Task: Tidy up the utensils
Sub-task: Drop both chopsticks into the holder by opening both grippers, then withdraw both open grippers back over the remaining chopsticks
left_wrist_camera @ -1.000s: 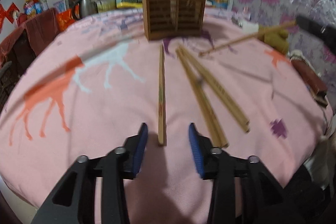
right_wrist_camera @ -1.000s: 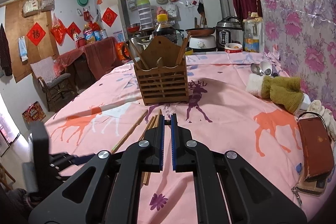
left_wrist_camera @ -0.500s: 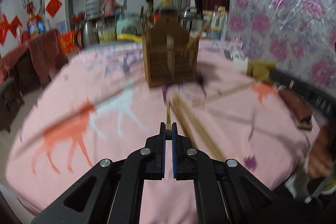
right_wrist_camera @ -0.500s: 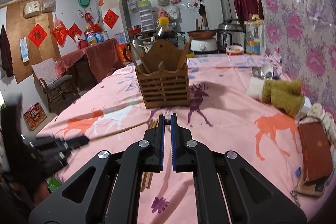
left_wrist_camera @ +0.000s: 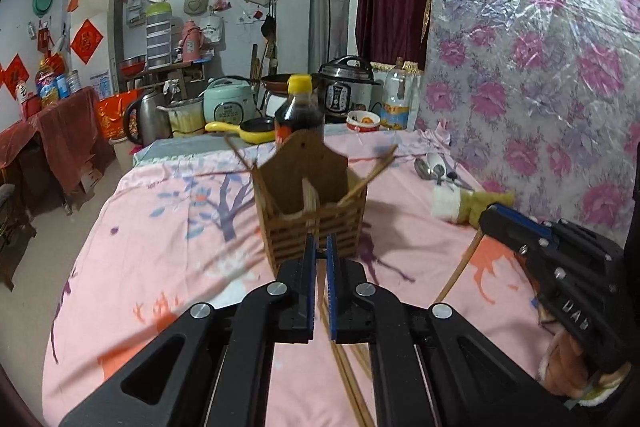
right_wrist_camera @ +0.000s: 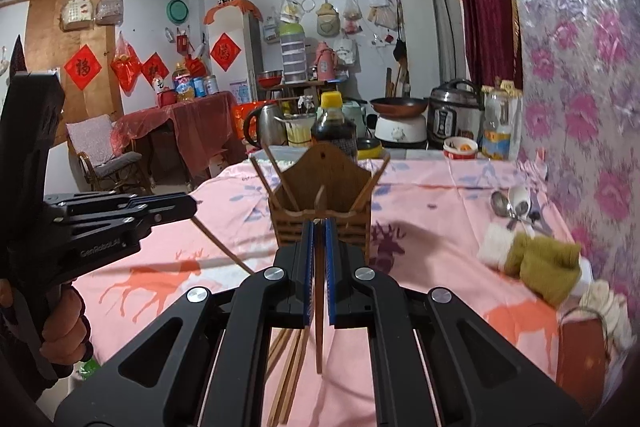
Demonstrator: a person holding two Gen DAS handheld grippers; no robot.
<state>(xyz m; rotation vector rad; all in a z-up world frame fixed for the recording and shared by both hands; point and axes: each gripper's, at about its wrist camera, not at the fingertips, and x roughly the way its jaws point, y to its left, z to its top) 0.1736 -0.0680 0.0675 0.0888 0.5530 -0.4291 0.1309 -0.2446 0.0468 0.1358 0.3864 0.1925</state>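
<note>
A wooden slatted utensil holder (left_wrist_camera: pixel 316 203) stands mid-table with chopsticks leaning in both compartments; it also shows in the right wrist view (right_wrist_camera: pixel 320 203). My left gripper (left_wrist_camera: pixel 319 247) is shut on a wooden chopstick (left_wrist_camera: pixel 321 291) and is lifted, just short of the holder. In the right wrist view that chopstick (right_wrist_camera: pixel 224 247) hangs down from the left gripper. My right gripper (right_wrist_camera: pixel 319 231) is shut on another chopstick (right_wrist_camera: pixel 319 323), held near upright. Several loose chopsticks (right_wrist_camera: pixel 288 367) lie on the pink cloth below.
A soy sauce bottle (left_wrist_camera: pixel 299 115) stands behind the holder. Metal spoons (right_wrist_camera: pixel 516 207), a white and olive cloth bundle (right_wrist_camera: pixel 536 259) and a brown wallet (right_wrist_camera: pixel 580 351) lie along the right. Cookers and a kettle (left_wrist_camera: pixel 144 115) crowd the far edge. A floral wall is at right.
My left gripper closed on a chopstick lying on the cloth, then lifted it and moved toward the holder. My right gripper stayed shut and rose slightly.
</note>
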